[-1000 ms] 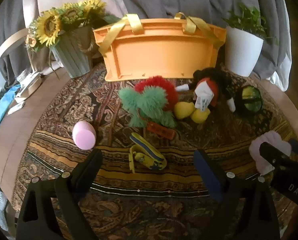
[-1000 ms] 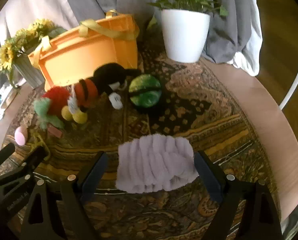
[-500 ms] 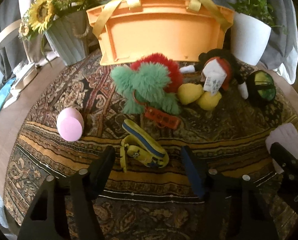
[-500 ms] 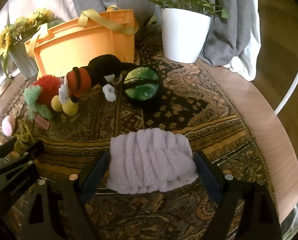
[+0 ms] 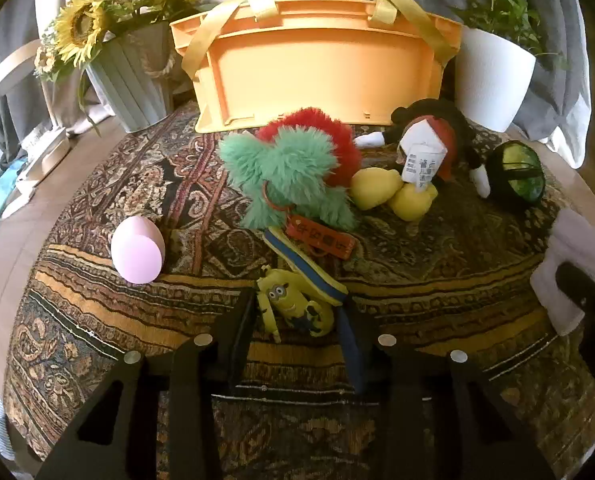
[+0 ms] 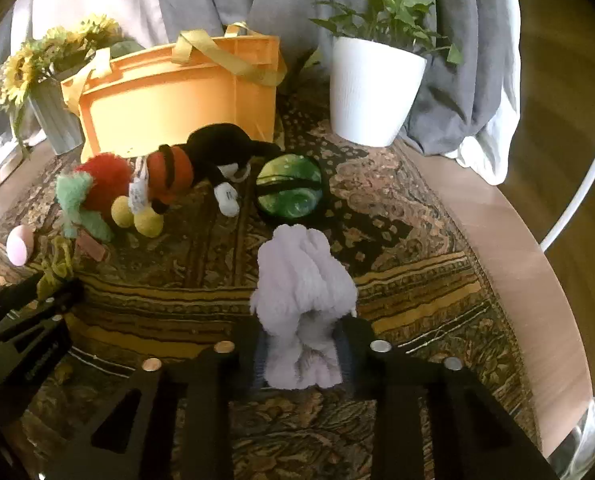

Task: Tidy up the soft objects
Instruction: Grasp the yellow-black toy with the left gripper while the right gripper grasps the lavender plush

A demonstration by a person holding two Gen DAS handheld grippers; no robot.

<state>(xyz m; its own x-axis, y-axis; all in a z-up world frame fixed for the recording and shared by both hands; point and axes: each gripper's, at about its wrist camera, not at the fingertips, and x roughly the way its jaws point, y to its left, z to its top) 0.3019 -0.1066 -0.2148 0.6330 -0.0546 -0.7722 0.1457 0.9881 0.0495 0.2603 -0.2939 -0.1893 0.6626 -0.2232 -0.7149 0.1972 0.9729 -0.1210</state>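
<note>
My right gripper (image 6: 300,354) has its jaws clamped on the lavender plush cloth (image 6: 303,280), bunching it so it lifts in one piece. My left gripper (image 5: 297,320) has its jaws drawn in against the yellow minion toy (image 5: 293,308) on the bench rug (image 5: 97,312) (whether they truly pinch it, I cannot tell). The orange bin (image 5: 317,68) stands behind, presumably where both belong.
</note>
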